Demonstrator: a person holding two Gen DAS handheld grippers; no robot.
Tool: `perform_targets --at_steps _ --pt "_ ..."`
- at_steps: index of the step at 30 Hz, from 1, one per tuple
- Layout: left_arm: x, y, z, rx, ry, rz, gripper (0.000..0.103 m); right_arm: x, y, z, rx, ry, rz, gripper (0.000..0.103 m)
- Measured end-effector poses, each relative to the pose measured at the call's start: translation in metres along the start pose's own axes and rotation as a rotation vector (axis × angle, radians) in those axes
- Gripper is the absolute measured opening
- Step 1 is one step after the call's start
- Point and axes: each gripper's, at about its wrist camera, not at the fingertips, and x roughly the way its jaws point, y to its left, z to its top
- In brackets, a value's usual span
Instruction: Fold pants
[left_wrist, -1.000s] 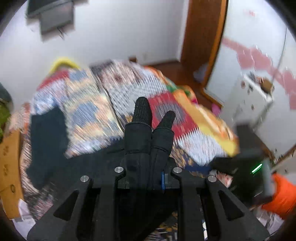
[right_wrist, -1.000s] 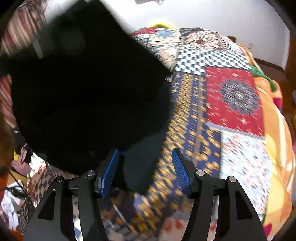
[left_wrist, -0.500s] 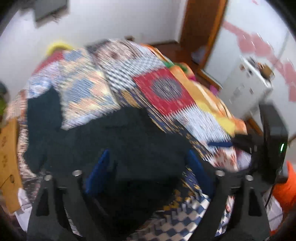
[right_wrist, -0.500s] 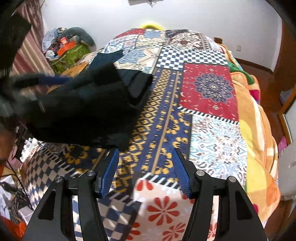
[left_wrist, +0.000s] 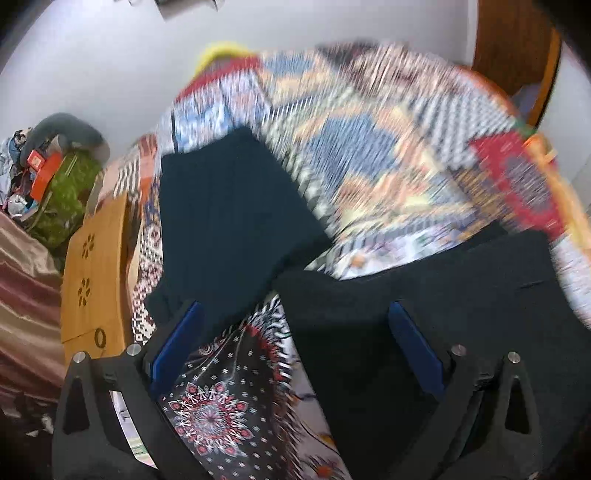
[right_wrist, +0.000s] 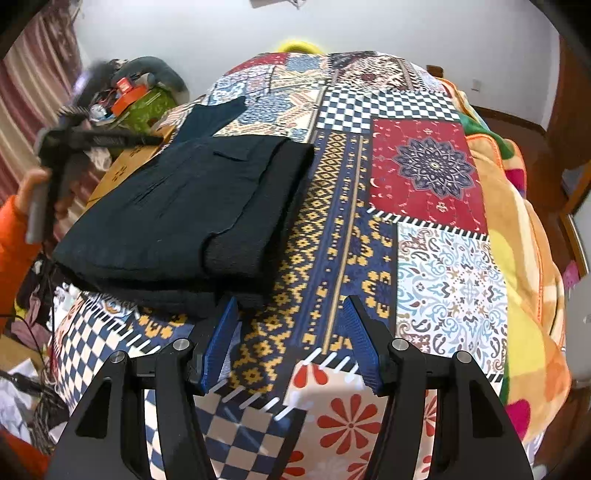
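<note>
The black fabric pants (right_wrist: 177, 218) lay folded in a stack on the patchwork-quilted bed (right_wrist: 424, 221). My left gripper (left_wrist: 295, 354) and right gripper (right_wrist: 291, 343) were released, empty. Folding appeared complete.

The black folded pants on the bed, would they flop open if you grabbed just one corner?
Probably: the pants are soft cloth in loose stacked layers, so one corner would likely lift only the top layer. Pushed, they would likely bunch on the blanket rather than slide.
</note>
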Motion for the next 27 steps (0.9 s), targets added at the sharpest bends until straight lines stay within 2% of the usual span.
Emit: perform_targets --at_steps 2,4,7,14,17,22,27 --pt "0.020 0.000 -0.010 0.005 0.032 -0.008 0.103 -0.001 -0.002 0.001 0.009 0.002 -0.010 0.055" --pt "0.026 0.007 -0.017 -0.043 0.014 -0.055 0.103 -0.003 -0.003 0.001 0.007 0.003 -0.022 0.055" --pt "0.025 0.018 -0.030 -0.120 0.043 -0.121 0.103 -0.007 -0.006 0.001 0.004 0.005 -0.054 0.055" --pt "-0.020 0.019 -0.092 -0.166 0.024 -0.132 0.103 -0.024 -0.012 -0.004 0.002 -0.009 -0.104 0.055" --pt "-0.037 0.015 -0.120 -0.190 0.023 -0.135 0.103 -0.034 -0.004 -0.006 0.004 -0.028 -0.075 0.055" --pt "-0.055 0.005 -0.146 -0.228 0.037 -0.166 0.103 -0.045 0.026 -0.004 -0.044 -0.065 -0.001 0.055" --pt "-0.077 -0.024 -0.159 -0.215 0.024 -0.239 0.103 -0.049 0.056 -0.004 -0.108 -0.095 0.055 0.055"
